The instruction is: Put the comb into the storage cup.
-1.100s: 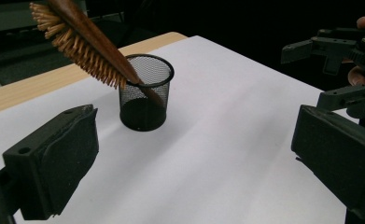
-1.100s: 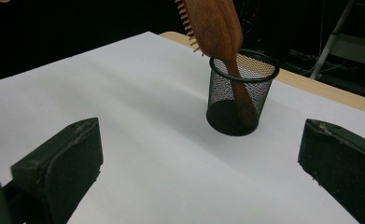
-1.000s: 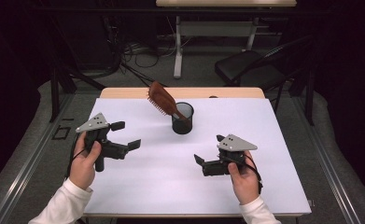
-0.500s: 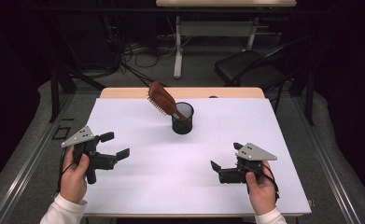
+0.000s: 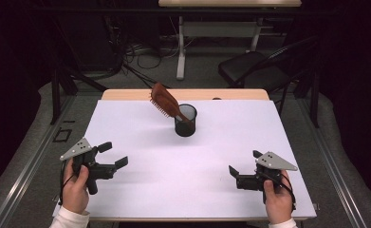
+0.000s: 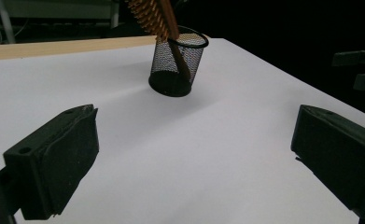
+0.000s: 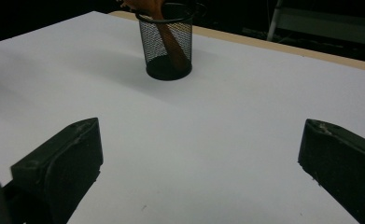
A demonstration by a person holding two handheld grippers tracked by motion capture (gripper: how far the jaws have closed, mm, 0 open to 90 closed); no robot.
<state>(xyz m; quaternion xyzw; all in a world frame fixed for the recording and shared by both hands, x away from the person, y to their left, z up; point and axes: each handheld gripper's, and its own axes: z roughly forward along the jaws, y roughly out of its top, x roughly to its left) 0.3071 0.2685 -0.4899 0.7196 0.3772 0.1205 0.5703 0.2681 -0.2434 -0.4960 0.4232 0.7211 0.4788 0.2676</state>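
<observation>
The left gripper (image 5: 113, 154) sits low at the near left, its jaws spread wide — empty. The right gripper (image 5: 245, 166) mirrors it at the near right, jaws equally agape. Each is gripped by a white-sleeved hand.

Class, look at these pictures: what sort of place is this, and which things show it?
Probably a lab or studio set up for recording: a white-topped table on a dark floor, loose cables behind it, and a handheld gripper in each hand, left gripper and right gripper.

All 3 views share cup (image 5: 186, 120).
</observation>
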